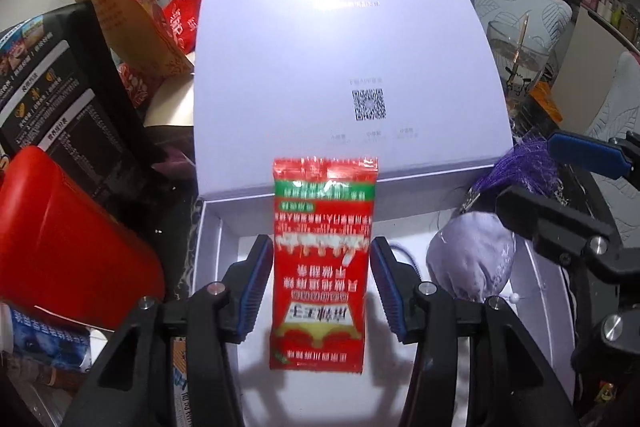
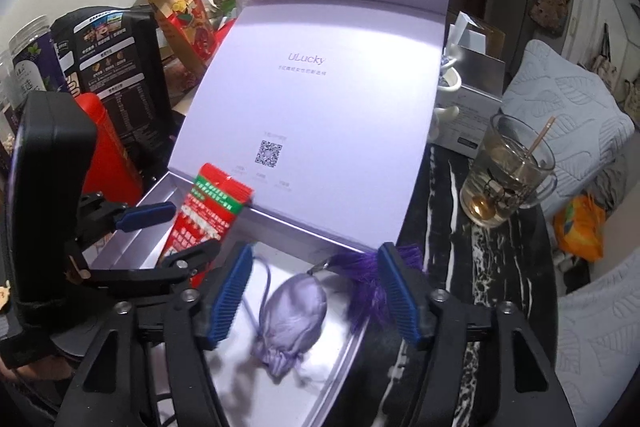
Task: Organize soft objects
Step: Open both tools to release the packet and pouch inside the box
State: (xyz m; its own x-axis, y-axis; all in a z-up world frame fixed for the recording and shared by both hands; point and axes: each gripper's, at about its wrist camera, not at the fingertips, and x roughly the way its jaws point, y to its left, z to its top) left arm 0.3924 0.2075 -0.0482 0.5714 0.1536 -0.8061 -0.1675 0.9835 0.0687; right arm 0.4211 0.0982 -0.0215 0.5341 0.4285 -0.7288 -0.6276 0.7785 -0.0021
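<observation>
The left wrist view shows a red snack packet (image 1: 322, 263) with a green band, printed text upside down, standing in the pale lilac box (image 1: 218, 227) whose lid is raised. The left tongs (image 1: 322, 283) flank it, pads just beside its edges with slim gaps, not gripping. To the right, a lavender drawstring pouch (image 2: 294, 323) with a purple tassel (image 2: 360, 279) lies on the box floor. The right tongs (image 2: 316, 301) stand wide open around it, touching nothing.
</observation>
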